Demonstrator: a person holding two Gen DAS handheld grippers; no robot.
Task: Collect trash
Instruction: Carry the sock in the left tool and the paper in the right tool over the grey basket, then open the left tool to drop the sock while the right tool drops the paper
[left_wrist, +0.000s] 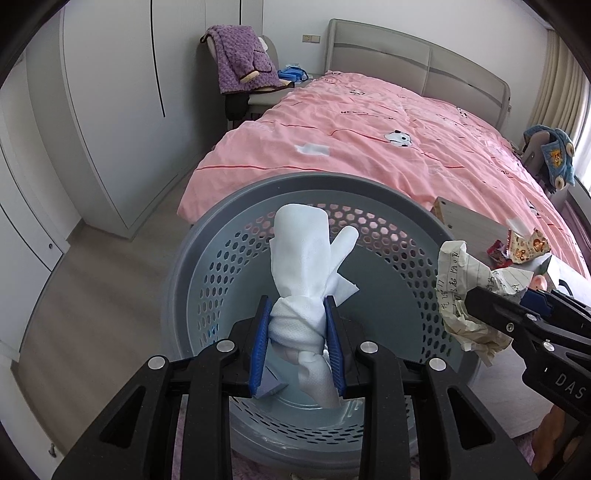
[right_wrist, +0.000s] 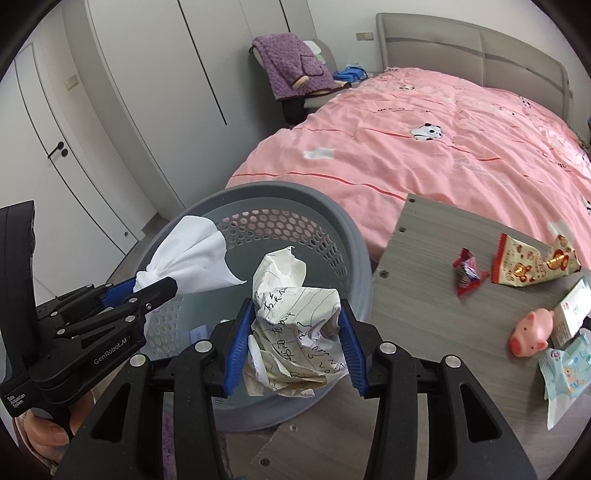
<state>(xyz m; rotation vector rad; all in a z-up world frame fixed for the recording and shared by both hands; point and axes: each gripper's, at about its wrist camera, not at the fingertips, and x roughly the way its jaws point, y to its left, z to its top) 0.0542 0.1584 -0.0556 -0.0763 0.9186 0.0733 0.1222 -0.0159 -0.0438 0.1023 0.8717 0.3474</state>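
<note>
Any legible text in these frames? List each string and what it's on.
"GenRobot.AI": left gripper body.
"Data Acquisition System": left gripper handle.
"DAS": right gripper body, cut off by the frame edge.
Crumpled paper: handwriting, illegible.
Snack wrapper, wipes pack: print too small.

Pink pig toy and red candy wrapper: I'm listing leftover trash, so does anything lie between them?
No. In the right wrist view, only bare wood-grain board separates the red candy wrapper from the pink pig toy.
</note>
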